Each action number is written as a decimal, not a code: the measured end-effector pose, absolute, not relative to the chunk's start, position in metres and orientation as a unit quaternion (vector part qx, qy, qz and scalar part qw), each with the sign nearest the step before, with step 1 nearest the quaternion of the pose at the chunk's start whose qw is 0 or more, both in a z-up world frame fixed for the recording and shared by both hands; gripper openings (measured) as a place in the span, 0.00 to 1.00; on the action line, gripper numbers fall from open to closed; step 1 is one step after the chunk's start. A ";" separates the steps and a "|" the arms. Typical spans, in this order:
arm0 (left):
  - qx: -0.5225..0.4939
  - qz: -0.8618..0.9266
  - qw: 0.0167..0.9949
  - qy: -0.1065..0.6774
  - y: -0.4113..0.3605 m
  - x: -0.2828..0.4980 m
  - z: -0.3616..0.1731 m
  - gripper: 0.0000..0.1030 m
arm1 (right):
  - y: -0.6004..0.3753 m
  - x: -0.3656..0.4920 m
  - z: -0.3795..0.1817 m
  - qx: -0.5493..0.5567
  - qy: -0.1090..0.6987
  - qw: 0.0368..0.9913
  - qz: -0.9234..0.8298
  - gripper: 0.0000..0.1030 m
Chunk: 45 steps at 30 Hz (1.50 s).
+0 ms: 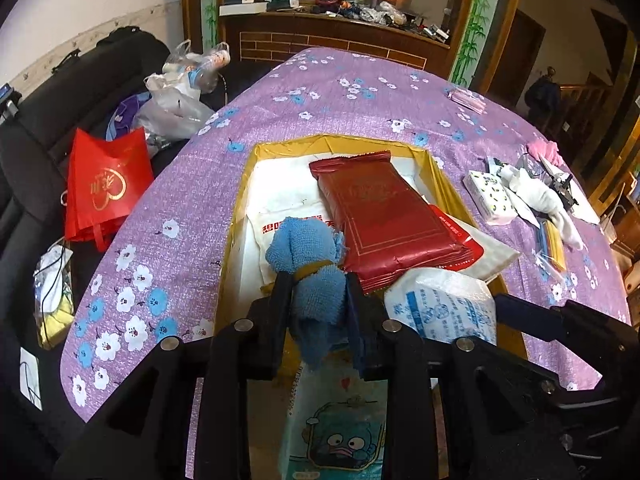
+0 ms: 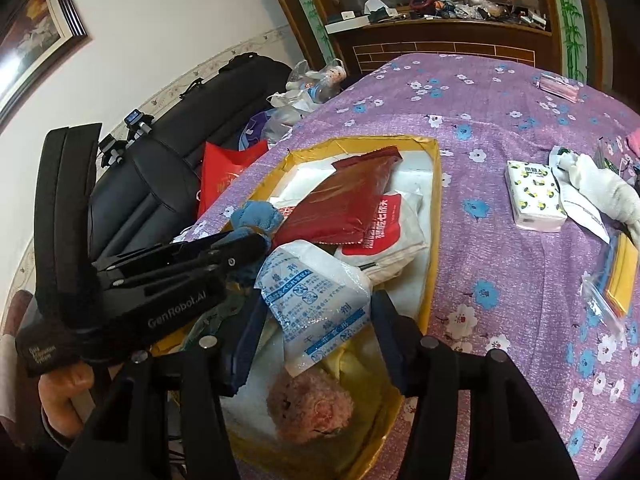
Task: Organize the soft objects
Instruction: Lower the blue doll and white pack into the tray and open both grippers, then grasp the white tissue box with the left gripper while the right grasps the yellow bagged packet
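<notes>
A yellow-rimmed box (image 1: 440, 178) sits on the purple flowered cloth and holds a red pack (image 1: 384, 216) on white bags. My left gripper (image 1: 318, 280) is shut on a blue towel roll (image 1: 312, 256) tied with a yellow band, held over the box's near left part; it also shows in the right wrist view (image 2: 256, 216). My right gripper (image 2: 316, 308) is open around a white pack with blue print (image 2: 316, 280), which sits over the box's near end. A pink fluffy item (image 2: 310, 408) lies below it in the box.
To the right on the cloth lie a small tissue pack (image 2: 534, 200), white socks (image 2: 604, 190), a clear bag of yellow and blue items (image 2: 618, 280) and a pink pack (image 2: 558, 86) farther back. A black sofa with a red bag (image 1: 106, 184) stands left.
</notes>
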<state>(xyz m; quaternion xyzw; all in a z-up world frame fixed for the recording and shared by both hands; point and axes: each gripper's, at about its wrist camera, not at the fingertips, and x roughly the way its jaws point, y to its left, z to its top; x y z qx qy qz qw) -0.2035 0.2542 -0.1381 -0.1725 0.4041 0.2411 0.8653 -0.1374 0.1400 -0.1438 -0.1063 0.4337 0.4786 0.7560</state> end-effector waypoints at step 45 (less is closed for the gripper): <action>-0.169 0.119 0.889 0.408 0.109 -0.152 -0.082 0.52 | -0.059 -0.059 -0.084 0.009 0.410 0.833 0.372 0.73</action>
